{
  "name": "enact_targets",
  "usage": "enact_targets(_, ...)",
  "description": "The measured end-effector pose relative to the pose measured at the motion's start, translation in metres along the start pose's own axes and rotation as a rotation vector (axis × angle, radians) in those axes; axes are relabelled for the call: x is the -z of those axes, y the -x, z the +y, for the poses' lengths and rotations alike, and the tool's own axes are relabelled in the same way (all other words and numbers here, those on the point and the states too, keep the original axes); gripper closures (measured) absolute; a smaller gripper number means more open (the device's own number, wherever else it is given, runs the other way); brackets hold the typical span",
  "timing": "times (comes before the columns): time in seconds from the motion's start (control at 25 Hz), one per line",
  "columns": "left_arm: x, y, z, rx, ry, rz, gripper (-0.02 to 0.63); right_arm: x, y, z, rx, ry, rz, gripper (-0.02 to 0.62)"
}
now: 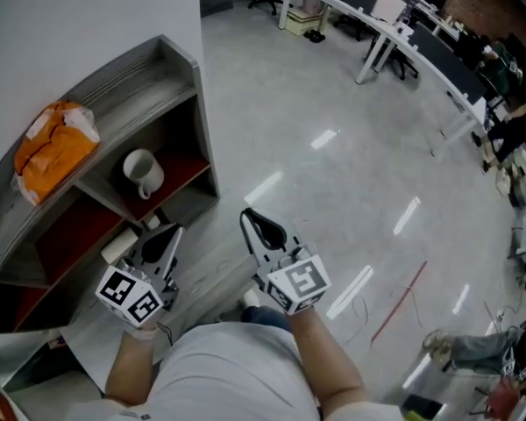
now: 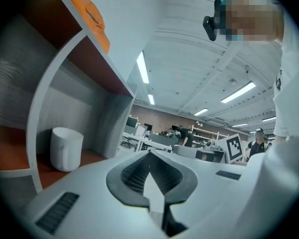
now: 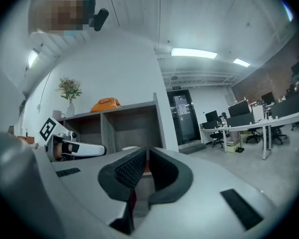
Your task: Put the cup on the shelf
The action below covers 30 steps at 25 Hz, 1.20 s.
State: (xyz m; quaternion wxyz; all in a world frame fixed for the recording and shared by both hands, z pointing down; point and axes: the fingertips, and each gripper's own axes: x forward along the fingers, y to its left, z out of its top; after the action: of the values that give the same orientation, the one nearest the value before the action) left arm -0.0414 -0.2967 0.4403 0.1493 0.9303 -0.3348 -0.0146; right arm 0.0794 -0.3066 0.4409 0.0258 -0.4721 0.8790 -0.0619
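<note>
A white cup [image 1: 143, 173] stands upright in the upper right compartment of the grey shelf [image 1: 171, 68], on its red-brown floor. In the left gripper view the cup [image 2: 66, 148] sits to the left inside the shelf [image 2: 40, 128]. My left gripper [image 1: 174, 231] hangs just below and in front of that compartment, its jaws [image 2: 149, 154] shut on nothing. Further right, over the floor, my right gripper [image 1: 248, 217] is also shut and empty, with its pads together [image 3: 147, 151]. Neither gripper touches the cup.
An orange bag [image 1: 53, 143] lies on the shelf top. A vase of flowers [image 3: 70, 91] stands at the shelf's far end. The glossy grey floor [image 1: 333, 174] spreads to the right. Desks and office chairs [image 1: 377, 16] line the back.
</note>
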Motion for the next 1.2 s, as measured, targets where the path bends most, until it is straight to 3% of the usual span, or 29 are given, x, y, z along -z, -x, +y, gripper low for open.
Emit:
enact_targets(0.16,-0.002,-0.007,-0.011,0.04,-0.015,-0.002,0.591,0.001,0.012,0.0,0.011,-0.005,0.004,0.561)
enact_targets(0.52,0.006,-0.011,-0.002,-0.012,-0.025,0.016,0.591,0.012,0.013,0.003,0.01,-0.012,0.024,0.561)
enact_targets(1.2,0.013,-0.001,-0.007,0.005,-0.002,0.02,0.591,0.019,0.017,0.011,0.031,-0.026,0.027,0.561)
